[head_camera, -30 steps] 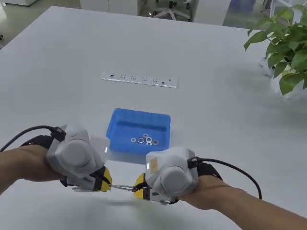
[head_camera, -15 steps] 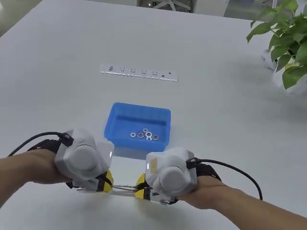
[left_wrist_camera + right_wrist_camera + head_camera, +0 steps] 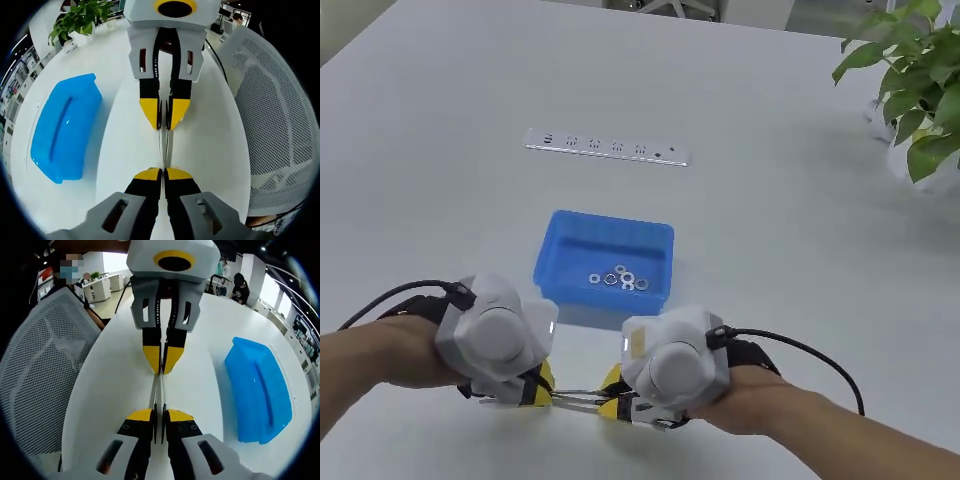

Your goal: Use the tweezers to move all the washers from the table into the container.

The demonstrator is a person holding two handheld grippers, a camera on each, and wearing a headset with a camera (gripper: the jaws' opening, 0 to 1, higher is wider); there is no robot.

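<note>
Thin metal tweezers (image 3: 578, 396) lie level just above the white table, held at both ends. My left gripper (image 3: 538, 386) is shut on one end and my right gripper (image 3: 610, 398) is shut on the other, the two facing each other tip to tip. In the left gripper view the tweezers (image 3: 162, 145) run from my left gripper (image 3: 162, 173) up to the right gripper (image 3: 165, 112). The right gripper view has the same tweezers (image 3: 157, 389) between my right gripper (image 3: 159, 415) and the left gripper (image 3: 161, 360). A blue container (image 3: 560, 262) beyond the grippers holds several washers (image 3: 620, 279).
A white power strip (image 3: 607, 149) lies farther back on the table (image 3: 770, 250). A green plant (image 3: 915, 85) stands at the far right. A mesh chair back (image 3: 272, 125) sits behind the near table edge. The container (image 3: 65, 127) (image 3: 260, 390) lies beside both grippers.
The camera has tipped slightly down and forward. Both grippers stay shut on the tweezers and have drawn a little nearer to me, away from the container.
</note>
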